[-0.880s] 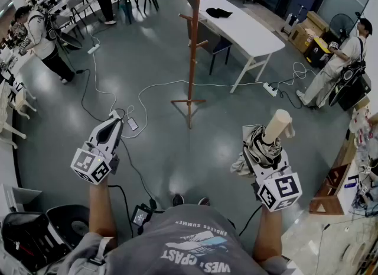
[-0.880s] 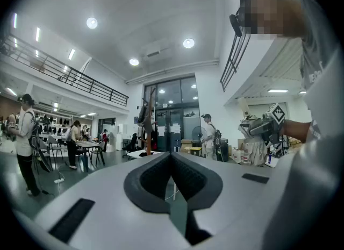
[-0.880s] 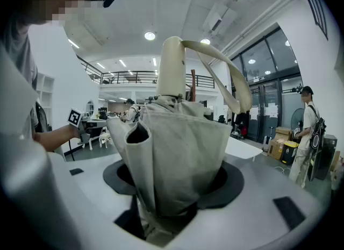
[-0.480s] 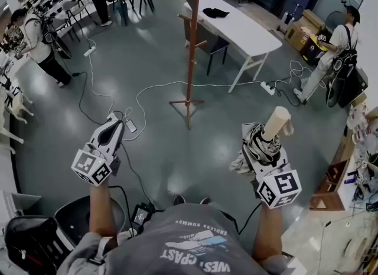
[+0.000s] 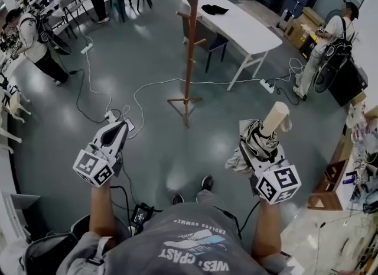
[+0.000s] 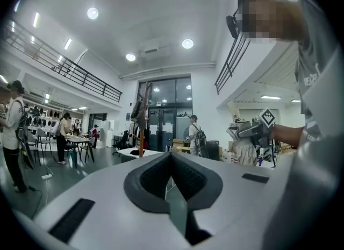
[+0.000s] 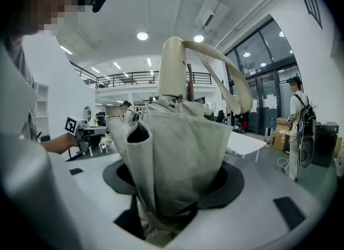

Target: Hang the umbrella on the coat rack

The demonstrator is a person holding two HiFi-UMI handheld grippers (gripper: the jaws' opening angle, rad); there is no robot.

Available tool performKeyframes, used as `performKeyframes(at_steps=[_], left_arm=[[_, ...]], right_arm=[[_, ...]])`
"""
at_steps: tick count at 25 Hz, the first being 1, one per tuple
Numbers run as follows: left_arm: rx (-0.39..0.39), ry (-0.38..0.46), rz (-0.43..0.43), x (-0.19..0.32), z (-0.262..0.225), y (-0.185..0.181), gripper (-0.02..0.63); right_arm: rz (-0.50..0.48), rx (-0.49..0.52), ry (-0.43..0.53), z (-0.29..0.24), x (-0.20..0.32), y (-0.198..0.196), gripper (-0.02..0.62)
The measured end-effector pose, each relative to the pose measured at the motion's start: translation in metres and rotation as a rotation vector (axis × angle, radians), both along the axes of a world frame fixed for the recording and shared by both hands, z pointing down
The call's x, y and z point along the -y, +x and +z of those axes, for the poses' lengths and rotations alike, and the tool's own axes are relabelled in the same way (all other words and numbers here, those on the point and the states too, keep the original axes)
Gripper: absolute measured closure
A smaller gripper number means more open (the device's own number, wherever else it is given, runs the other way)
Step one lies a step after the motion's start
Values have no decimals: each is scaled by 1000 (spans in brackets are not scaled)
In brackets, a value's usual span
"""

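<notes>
Right claw (image 5: 258, 145) clamps the folded umbrella (image 5: 273, 120), handle up, while left claw (image 5: 117, 129) sits closed and empty.

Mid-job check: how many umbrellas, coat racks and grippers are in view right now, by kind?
umbrella: 1
coat rack: 1
grippers: 2, the left gripper and the right gripper
Total: 4
</notes>
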State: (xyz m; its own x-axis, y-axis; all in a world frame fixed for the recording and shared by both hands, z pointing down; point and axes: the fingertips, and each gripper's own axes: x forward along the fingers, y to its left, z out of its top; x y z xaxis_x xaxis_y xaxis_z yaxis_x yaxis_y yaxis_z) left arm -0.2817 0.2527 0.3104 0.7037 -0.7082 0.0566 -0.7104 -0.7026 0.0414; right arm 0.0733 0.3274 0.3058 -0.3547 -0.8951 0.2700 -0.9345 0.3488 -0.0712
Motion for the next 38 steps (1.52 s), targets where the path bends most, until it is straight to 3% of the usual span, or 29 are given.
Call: performKeyframes(at_steps=[22,38], left_arm=[[19,-1,-163,62,-6,61,591],[39,15,-306,70,-10,103,591]], right_arm=[[-176,30,-38,20,136,58,307],[-323,36,-37,26,198,92,307]])
